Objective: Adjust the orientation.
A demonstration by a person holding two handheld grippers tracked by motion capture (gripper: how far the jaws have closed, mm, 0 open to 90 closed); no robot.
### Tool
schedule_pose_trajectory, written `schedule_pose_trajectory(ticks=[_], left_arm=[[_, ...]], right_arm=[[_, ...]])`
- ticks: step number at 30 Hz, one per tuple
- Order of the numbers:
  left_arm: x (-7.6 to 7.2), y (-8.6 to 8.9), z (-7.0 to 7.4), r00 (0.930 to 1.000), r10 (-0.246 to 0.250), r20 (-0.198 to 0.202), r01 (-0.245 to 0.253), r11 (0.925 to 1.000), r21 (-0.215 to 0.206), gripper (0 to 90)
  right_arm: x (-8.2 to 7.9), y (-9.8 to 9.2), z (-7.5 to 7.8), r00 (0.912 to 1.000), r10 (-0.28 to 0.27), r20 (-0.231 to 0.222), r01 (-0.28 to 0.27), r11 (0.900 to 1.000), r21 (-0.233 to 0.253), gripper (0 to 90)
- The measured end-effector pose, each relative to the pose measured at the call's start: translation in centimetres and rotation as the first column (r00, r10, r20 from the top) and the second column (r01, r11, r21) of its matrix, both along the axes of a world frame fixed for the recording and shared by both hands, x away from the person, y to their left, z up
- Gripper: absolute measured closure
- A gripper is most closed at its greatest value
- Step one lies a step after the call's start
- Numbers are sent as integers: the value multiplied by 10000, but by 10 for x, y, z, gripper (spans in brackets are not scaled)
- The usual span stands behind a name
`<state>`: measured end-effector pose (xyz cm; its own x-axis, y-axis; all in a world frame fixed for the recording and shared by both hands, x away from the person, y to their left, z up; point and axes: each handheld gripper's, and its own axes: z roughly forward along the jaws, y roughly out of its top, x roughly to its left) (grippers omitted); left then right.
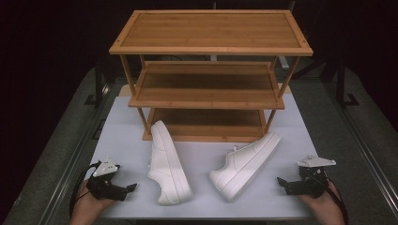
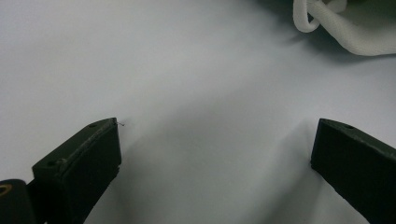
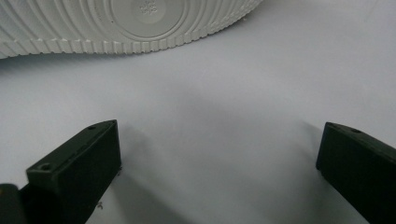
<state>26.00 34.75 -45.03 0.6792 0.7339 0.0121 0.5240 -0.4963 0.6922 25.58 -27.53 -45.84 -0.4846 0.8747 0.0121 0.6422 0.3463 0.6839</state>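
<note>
Shoes lie before us on the white table [image 1: 117,122]: the left shoe [image 1: 168,164] and the right shoe [image 1: 244,165], both smooth white sneakers tipped on their sides, near the front of the wooden rack [image 1: 211,75]. That rack is the largest piece, three slatted bamboo shelves on thin posts. We see ribbed concentric tread on the right shoe's sole [image 3: 126,23]. Our left gripper [image 1: 127,188] and right gripper [image 1: 282,182] rest on the table, jaws wide apart, empty.
</note>
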Motion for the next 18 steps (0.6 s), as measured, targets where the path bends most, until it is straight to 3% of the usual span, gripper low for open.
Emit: schedule_pose_trajectory(ticks=[13, 16, 18], left_arm=[[-6, -1, 1, 9996, -290, 11, 290, 9996, -7, 18], [-11, 1, 2, 9987, -478, 199, 483, 9985, -251, 128], [-12, 1, 2, 9985, -528, 168, 533, 9982, -268, 155]], right_arm=[[0, 0, 0, 10000, 10, 21, -10, 10000, 21, 0], [0, 0, 0, 10000, -9, -2, 9, 10000, 35, 0], [0, 0, 0, 10000, -5, 8, 5, 10000, 34, 0]])
